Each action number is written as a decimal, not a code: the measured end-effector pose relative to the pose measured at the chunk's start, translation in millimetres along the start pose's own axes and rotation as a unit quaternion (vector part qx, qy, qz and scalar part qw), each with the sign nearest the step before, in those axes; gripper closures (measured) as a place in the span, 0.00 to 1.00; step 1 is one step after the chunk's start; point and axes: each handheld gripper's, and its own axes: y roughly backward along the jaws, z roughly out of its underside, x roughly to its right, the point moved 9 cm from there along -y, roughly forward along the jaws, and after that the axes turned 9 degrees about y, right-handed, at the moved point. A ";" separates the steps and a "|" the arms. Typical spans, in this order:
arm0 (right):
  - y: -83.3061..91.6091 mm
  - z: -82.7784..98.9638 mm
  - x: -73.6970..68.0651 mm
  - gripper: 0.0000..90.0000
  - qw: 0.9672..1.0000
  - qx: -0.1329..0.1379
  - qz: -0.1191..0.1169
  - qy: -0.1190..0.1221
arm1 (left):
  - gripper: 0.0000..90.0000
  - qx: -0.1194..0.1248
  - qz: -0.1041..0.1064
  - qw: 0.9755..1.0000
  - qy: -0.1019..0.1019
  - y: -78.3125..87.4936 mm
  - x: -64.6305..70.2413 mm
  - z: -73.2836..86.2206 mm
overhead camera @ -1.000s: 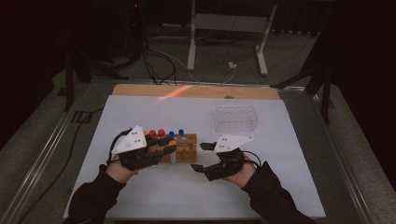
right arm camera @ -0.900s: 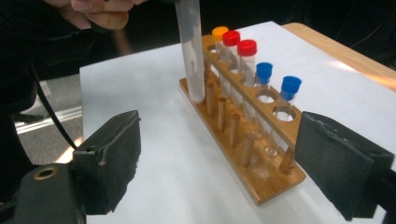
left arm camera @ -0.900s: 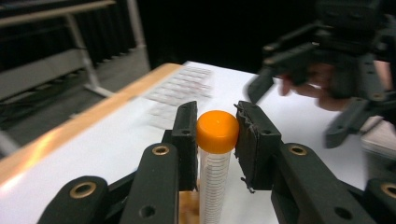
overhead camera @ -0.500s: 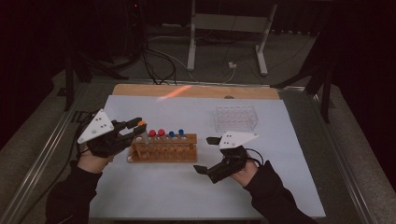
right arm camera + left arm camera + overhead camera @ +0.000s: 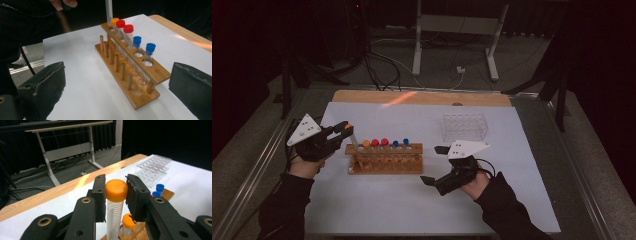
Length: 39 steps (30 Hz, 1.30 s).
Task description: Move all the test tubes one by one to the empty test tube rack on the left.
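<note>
Two layers make up the table [image 5: 532, 200]: a white sheet over pale wood, with dark floor, cables and a grey metal stand behind. We see a wooden rack [image 5: 384, 159] holding capped clear tubes, one orange, two red, two blue, and a clear plastic tray [image 5: 465, 126] standing empty well apart. Our left hand-held gripper [image 5: 115, 192] pinches an orange-capped tube [image 5: 115, 202] by its round cap, just above the rack's left end. Our right hand-held gripper [image 5: 434, 165], its jaws having just been opening, stands spread wide with nothing between, near the rack's right end.
</note>
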 end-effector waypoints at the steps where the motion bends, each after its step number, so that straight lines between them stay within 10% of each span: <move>1: 0.1 0.4 0.3 0.01 1.000 0.000 0.000 0.000 | 0.79 0.005 0.007 1.000 0.006 -0.9 0.6 0.7; 20: 2.4 1.2 1.5 0.01 1.000 -0.004 0.002 0.001 | 0.79 -0.073 0.001 0.997 0.000 -25.0 -0.2 45.8; 39: 5.9 -0.7 1.4 0.01 1.000 -0.002 0.003 0.004 | 0.79 -0.100 0.006 0.995 0.010 -29.5 -4.9 64.1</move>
